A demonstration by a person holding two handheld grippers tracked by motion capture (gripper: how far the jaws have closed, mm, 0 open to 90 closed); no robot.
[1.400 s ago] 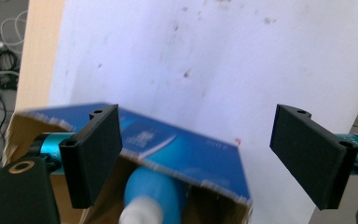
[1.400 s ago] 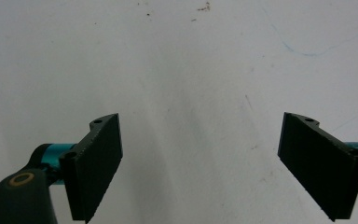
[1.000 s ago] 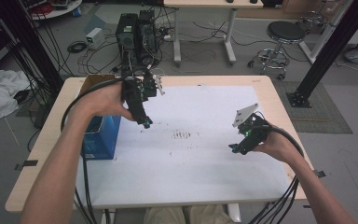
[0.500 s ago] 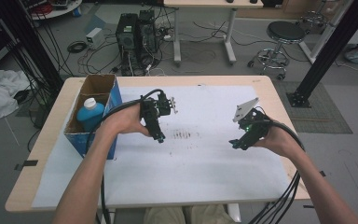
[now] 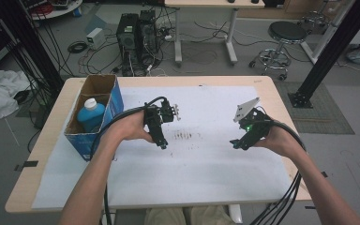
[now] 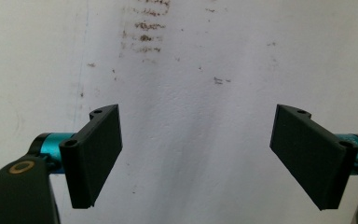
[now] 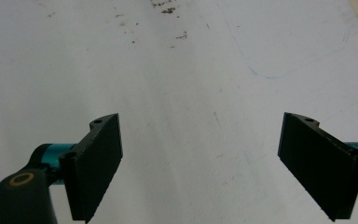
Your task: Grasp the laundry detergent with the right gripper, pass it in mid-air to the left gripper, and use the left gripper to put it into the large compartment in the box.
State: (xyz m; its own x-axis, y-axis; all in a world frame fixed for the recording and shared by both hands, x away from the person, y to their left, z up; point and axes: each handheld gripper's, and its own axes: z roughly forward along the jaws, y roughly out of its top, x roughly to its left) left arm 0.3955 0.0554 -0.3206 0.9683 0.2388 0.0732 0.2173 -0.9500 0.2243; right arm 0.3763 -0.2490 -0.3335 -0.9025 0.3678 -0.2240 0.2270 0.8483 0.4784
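1. A wooden table [image 5: 47, 154] is seen from above, and most of its top is covered by a white sheet [image 5: 206, 173].
2. A person's two forearms come in from the bottom of the high view, each hand wrapped around a black hand-held gripper with cables trailing off the near edge.
3. An open cardboard box [image 5: 117, 101] with blue sides is stood at the left edge of the sheet. A blue bottle [image 5: 90, 117] with a white cap is held upright inside it.
4. The left gripper [image 5: 162, 145] is held near the middle of the sheet, to the right of the box and apart from it, and is pointed down at the paper. In the left gripper view its two jaws are spread wide, with nothing between them but bare sheet.
5. The right gripper [image 5: 235, 143] is held above the right part of the sheet, well apart from the left one, with a grey three-cornered plate on top. In the right gripper view its jaws are likewise spread wide and nothing is held.
6. A patch of small brown smudges [image 5: 186, 136] is marked on the sheet between the two grippers, just beside the left gripper's tips.
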